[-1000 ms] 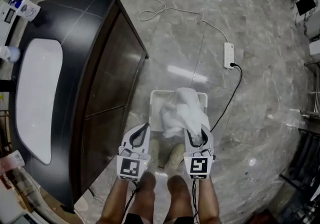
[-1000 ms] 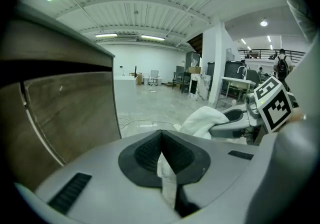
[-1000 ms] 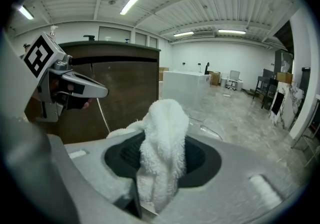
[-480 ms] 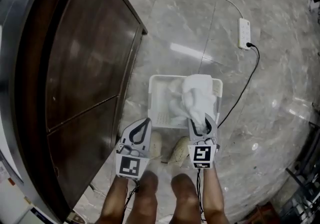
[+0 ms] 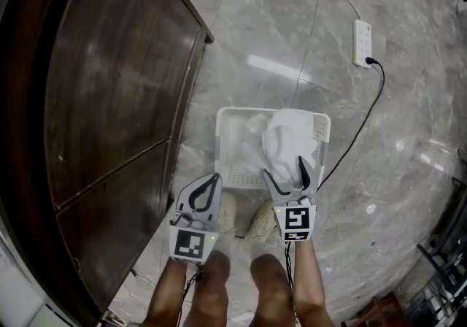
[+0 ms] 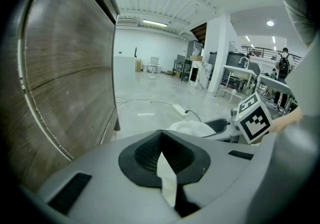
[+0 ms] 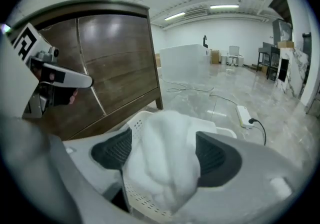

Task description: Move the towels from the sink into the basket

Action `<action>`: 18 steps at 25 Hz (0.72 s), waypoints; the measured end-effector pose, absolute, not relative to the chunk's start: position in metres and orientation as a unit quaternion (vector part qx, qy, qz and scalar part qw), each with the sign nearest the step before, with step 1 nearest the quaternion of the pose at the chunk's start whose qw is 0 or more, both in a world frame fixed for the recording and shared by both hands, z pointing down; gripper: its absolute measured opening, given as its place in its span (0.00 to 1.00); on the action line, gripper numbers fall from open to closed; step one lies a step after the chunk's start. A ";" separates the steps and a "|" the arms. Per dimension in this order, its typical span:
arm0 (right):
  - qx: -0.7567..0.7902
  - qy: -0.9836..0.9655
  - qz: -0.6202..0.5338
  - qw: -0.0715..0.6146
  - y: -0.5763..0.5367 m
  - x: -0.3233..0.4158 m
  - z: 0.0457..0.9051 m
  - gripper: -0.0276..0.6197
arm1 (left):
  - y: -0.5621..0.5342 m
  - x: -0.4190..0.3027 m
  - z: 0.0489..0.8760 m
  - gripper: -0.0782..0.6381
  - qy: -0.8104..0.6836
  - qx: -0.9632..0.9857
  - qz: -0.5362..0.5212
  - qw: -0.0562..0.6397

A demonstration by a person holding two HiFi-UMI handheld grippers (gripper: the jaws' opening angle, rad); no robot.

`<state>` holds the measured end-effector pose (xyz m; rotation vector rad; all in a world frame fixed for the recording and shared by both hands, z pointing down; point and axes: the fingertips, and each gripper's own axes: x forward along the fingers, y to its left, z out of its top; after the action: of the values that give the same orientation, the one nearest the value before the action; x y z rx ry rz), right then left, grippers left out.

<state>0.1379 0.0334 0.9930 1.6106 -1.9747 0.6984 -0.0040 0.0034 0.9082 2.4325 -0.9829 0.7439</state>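
Your right gripper [image 5: 283,166] is over the white basket [image 5: 221,149], which stands on the marble floor [image 5: 408,136] just in front of your shoes [image 5: 257,222]. Its jaws are opening, and the white towel [image 5: 290,139] is bunched up between them. In the right gripper view the cloth fills the gap from one dark pad to the other and bulges out past them. From above, the towel sits over the right half of the basket, and its far edge reaches the basket's back rim.

Your left gripper [image 5: 214,178] is to the left of the basket's near corner and apart from it. Its jaws are pressed together at the tips and pinch nothing.

The dark wooden cabinet [image 5: 109,99] takes up your left side. A power strip [image 5: 363,43] lies on the floor well beyond the basket, and its black cord runs back past the basket's right side.
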 end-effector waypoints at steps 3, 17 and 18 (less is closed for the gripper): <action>0.590 -0.724 0.258 0.246 0.032 0.135 0.985 0.66 | 0.000 -0.007 0.898 0.12 -0.357 0.873 0.262 0.204; 0.615 -0.729 0.221 0.203 0.020 0.147 0.797 0.62 | -0.024 0.012 0.727 0.12 -0.354 0.898 0.217 0.147; 0.618 -0.729 0.215 0.200 0.019 0.150 0.777 0.61 | -0.025 0.014 0.709 0.12 -0.352 0.900 0.212 0.143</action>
<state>0.1498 0.0190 0.7775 1.7273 -2.0380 0.6004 0.0145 -0.0249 0.7092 2.5961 -1.0161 0.6122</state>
